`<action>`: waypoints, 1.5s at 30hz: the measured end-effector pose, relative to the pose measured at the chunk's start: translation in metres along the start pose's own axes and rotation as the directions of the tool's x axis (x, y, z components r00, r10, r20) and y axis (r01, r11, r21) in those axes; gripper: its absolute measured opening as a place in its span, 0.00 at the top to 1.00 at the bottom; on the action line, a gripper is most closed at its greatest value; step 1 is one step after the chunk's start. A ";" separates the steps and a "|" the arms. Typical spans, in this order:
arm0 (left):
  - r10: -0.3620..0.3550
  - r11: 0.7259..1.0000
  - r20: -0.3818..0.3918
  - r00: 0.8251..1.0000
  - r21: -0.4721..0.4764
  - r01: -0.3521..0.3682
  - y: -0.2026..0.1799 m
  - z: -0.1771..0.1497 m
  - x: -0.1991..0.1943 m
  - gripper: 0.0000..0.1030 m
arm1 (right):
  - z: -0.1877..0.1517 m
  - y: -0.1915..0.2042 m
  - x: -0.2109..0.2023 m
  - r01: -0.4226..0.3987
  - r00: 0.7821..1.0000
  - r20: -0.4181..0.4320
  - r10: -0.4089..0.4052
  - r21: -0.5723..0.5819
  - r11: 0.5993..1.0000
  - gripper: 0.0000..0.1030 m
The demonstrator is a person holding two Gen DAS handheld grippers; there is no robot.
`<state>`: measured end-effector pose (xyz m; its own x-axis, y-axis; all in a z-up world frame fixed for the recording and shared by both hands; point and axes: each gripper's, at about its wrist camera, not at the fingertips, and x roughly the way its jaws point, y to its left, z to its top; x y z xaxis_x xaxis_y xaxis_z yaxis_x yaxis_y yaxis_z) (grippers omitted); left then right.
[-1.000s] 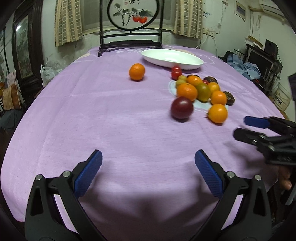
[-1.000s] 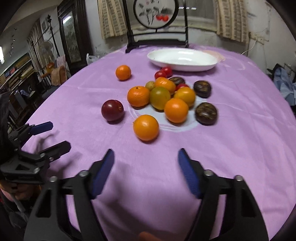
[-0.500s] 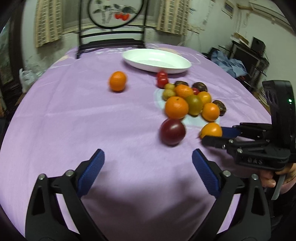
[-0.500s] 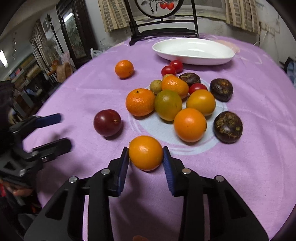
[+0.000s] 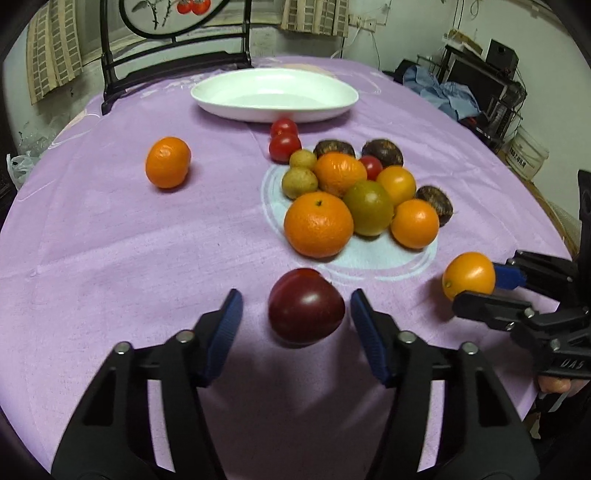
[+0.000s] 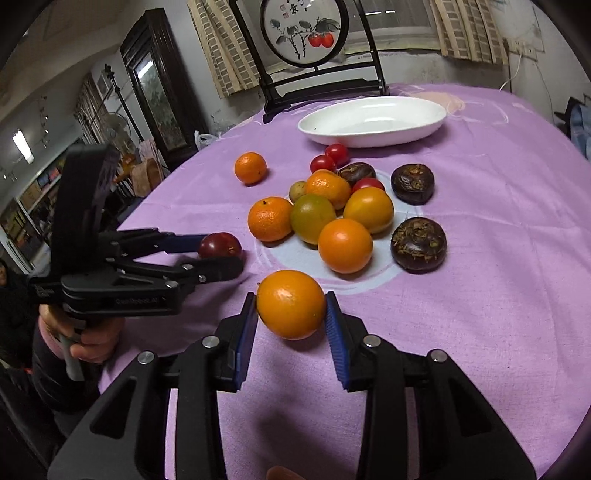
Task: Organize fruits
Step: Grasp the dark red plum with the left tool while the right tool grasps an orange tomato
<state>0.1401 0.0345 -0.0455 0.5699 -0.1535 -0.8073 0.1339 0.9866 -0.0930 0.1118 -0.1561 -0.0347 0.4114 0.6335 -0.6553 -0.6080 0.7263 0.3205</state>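
**Both grippers now at their fruit, near edge of the purple table (image 5: 110,240).**
Your right gripper (image 6: 291,321) has closed on the orange fruit (image 6: 291,303); your left gripper (image 5: 295,325) has advanced, jaws wide, astride the dark red fruit (image 5: 306,306), ungrasped. The white dish (image 5: 275,94) awaits.

Home dining room: purple-clothed table (image 6: 498,258), carved chair (image 5: 177,62), curtained window (image 6: 469,29).

Left hand-held gripper (image 5: 297,325) at lower centre, blue pads either side of a dark red fruit (image 5: 306,307) without touching, right hand-held gripper (image 5: 476,286) at right edge clamping an orange fruit (image 5: 468,275), white dish (image 5: 275,94) at upper centre, purple tabletop (image 5: 110,240)
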 end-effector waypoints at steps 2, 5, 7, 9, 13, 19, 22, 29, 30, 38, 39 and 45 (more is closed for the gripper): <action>0.005 1.000 0.001 1.000 -0.001 -0.005 0.000 -0.001 -0.001 0.56 | 0.000 0.002 -0.001 -0.008 1.000 0.007 0.008 -0.012 1.000 0.64; -0.023 1.000 -0.001 1.000 0.003 0.023 -0.001 -0.002 -0.001 0.62 | 0.000 0.004 -0.001 -0.019 1.000 0.007 0.020 -0.021 1.000 0.64; -0.030 1.000 -0.003 1.000 0.005 0.030 0.000 -0.003 -0.003 0.62 | 0.002 0.003 -0.003 -0.035 0.999 0.009 0.035 -0.023 0.999 0.64; -0.078 0.997 0.005 0.997 -0.015 0.078 0.005 0.002 -0.009 0.62 | 0.008 0.002 -0.009 -0.034 0.999 0.025 0.035 -0.037 0.999 0.64; -0.074 0.996 0.104 0.992 -0.032 0.078 0.012 0.038 -0.029 0.62 | 0.057 -0.011 -0.021 0.009 0.988 0.153 -0.004 -0.027 1.000 0.64; 0.015 0.996 0.190 0.982 -0.088 0.001 0.022 0.139 0.001 0.62 | 0.154 -0.059 0.032 0.191 0.956 0.212 -0.204 0.081 0.978 0.64; 0.056 0.991 0.162 0.985 -0.126 -0.036 0.028 0.176 0.034 0.62 | 0.184 -0.081 0.076 0.228 0.959 0.146 -0.241 0.102 0.968 0.64; 0.084 0.982 0.039 0.996 -0.175 -0.076 0.049 0.199 0.095 0.62 | 0.198 -0.102 0.134 0.253 0.967 0.008 -0.255 0.093 0.963 0.64; 0.085 0.981 0.031 0.996 -0.179 -0.078 0.049 0.201 0.100 0.62 | 0.197 -0.102 0.135 0.251 0.968 -0.002 -0.252 0.091 0.964 0.64; 0.144 0.966 0.089 0.986 -0.230 -0.121 0.059 0.205 0.068 0.14 | 0.199 -0.104 0.101 0.175 0.984 0.011 -0.179 0.157 0.972 0.39; 0.149 0.964 0.100 0.984 -0.238 -0.121 0.060 0.206 0.060 0.13 | 0.198 -0.103 0.095 0.170 0.985 0.009 -0.174 0.158 0.973 0.39; 0.192 0.943 0.164 0.968 -0.305 -0.135 0.078 0.182 -0.003 0.03 | 0.157 -0.090 0.064 0.233 0.972 0.011 -0.233 0.034 0.972 0.40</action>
<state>0.2965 0.1016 0.0558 0.7101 0.0318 -0.7034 -0.1984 0.9675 -0.1566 0.2995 -0.1390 0.0019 0.5494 0.4496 -0.7043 -0.4722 0.8625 0.1822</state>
